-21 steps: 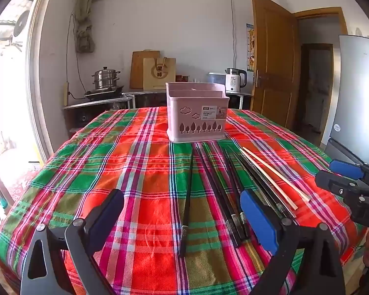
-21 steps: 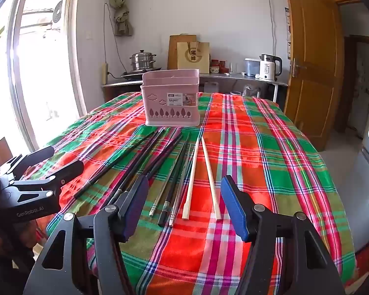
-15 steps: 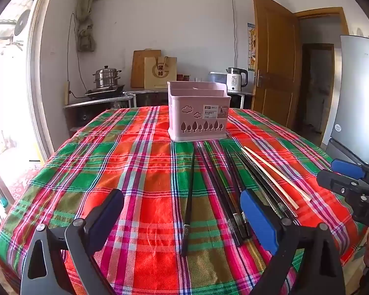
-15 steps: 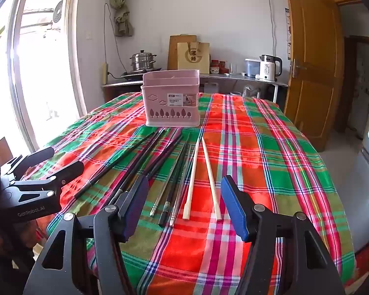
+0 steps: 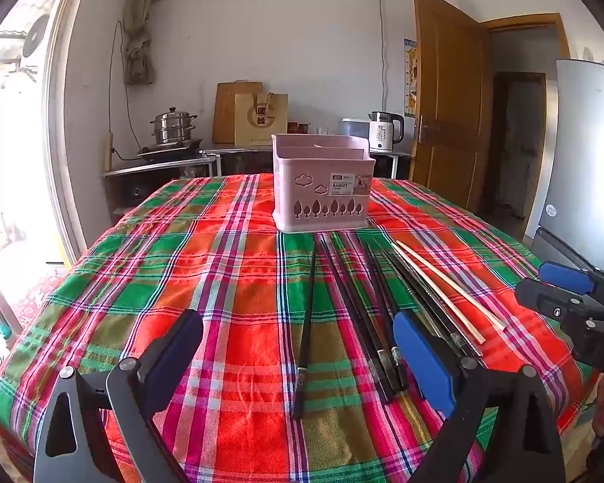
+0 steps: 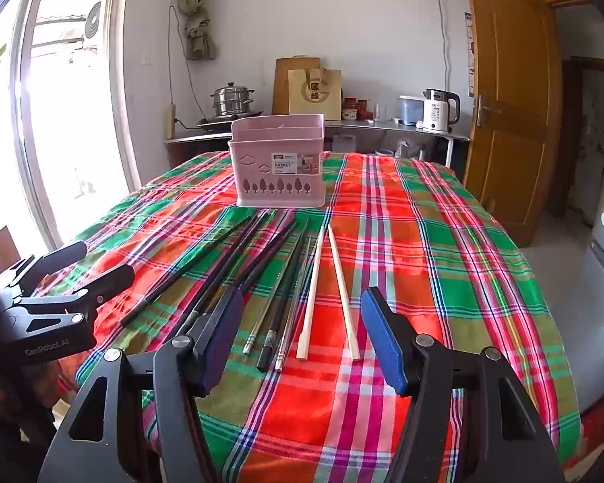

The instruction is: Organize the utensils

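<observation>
Both your left gripper [image 5: 298, 356] and right gripper [image 6: 302, 332] are spread wide, empty. The chopsticks [image 6: 316, 281] are thin, light, slippery; pinch one near its middle.

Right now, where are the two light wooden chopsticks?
The two light wooden chopsticks lie flat on the plaid tablecloth, on the right edge of the row of dark chopsticks, in front of the pink basket. In the right wrist view they sit between the open right tool's pads.
</observation>
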The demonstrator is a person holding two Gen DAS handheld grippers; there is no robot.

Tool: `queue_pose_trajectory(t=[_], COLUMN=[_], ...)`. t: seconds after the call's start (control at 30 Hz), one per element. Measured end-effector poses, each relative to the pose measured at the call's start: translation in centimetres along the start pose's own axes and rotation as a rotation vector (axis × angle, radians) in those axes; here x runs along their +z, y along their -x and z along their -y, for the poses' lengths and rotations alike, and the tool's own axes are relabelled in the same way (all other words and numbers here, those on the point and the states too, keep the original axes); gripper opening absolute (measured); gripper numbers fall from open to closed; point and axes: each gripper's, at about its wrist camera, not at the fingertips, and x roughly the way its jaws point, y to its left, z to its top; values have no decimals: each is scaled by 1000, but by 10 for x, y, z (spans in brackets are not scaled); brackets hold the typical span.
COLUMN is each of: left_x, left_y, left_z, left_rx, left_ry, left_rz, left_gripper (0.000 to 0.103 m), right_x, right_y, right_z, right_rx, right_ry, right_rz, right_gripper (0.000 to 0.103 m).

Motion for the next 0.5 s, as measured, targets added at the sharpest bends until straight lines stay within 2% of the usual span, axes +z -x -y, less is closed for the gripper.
queue_pose_trajectory(t=[0.5], left_x=[1], left_y=[-1], left_z=[2], left_rx=[-5], left_ry=[1], left_rz=[-4], left_gripper=[96], right_x=[0], right_y=[-1], right_z=[0], right_rx=[-5], right_ry=[1], right_rz=[2], right_gripper=[62])
